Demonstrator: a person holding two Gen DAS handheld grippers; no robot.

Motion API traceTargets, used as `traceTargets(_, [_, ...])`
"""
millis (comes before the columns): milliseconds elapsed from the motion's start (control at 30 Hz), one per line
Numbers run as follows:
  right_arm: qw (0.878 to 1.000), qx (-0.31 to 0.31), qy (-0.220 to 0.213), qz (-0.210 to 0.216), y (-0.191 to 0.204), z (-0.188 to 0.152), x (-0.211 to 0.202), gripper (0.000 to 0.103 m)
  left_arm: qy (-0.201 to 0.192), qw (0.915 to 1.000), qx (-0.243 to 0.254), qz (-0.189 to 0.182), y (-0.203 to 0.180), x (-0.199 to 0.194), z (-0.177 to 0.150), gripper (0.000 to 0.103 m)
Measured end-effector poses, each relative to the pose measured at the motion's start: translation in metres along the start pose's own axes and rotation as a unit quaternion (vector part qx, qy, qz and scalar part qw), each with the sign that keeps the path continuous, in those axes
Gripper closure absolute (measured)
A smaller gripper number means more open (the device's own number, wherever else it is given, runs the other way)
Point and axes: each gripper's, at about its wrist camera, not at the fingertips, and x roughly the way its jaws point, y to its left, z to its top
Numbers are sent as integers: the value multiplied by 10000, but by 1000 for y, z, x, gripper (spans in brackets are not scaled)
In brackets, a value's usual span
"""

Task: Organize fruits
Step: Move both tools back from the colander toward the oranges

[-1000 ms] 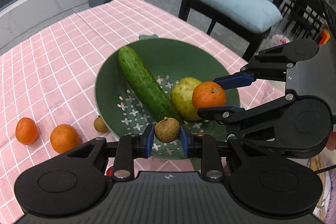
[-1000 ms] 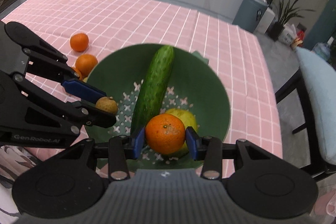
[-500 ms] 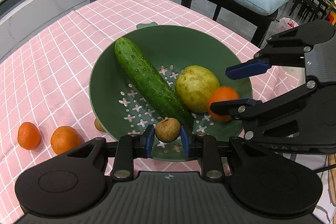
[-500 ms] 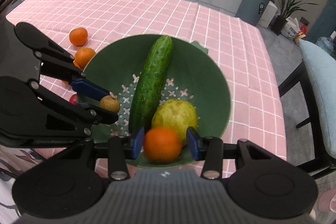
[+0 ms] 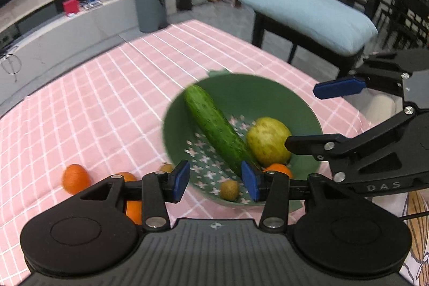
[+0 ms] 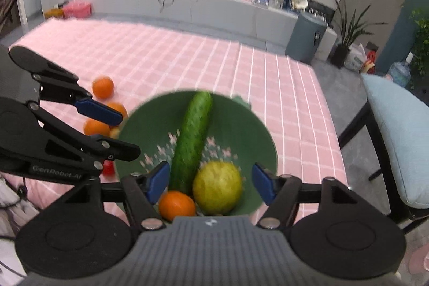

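A green colander bowl [image 5: 270,93] [image 6: 241,125] sits on the pink checked tablecloth. In it lie a cucumber [image 5: 214,125] [image 6: 191,141], a yellow-green pear [image 5: 268,141] [image 6: 217,188], an orange [image 5: 278,169] [image 6: 177,205] and a small brown fruit [image 5: 229,189]. My left gripper [image 5: 215,180] is open and empty above the bowl's near rim. My right gripper [image 6: 211,185] is open and empty over the pear and orange. It shows at the right of the left wrist view [image 5: 316,117]; the left gripper shows in the right wrist view [image 6: 118,133].
Several oranges [image 5: 76,178] [image 6: 102,87] and a small brown fruit [image 5: 166,168] lie on the cloth left of the bowl. A small red thing [image 6: 108,168] lies by the bowl. A chair with a blue cushion [image 5: 308,15] stands beyond the table's right edge.
Both grippers have opened and pulled up and back. The small brown fruit left the left gripper and the orange left the right gripper; both now lie in the bowl.
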Motion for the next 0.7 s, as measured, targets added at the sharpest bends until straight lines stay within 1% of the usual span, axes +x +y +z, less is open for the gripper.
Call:
traceTargets(167, [9991,88,-343,242,13,11,-7,38,-162,9992,-369,54,29,-19,-7,50])
traceTargets(300, [9977,-131,-470,477,34,22,-4,38,-184,9982,-563,25,53,-29,-16,50])
traceTargets(433, [9950,-544,-511,657,59,33,3,38,-144,9973,-724,21,77,-33,-31,50])
traceTargets(567, [9889,-1082,-529,871,85,43,14,38,-10,9964,-835,108,98,-30,-48,50])
traceTargets(700, [9798,-1684,-410,1000,109,47,28,44,83,9963,-854,24,111,-21,-62,50])
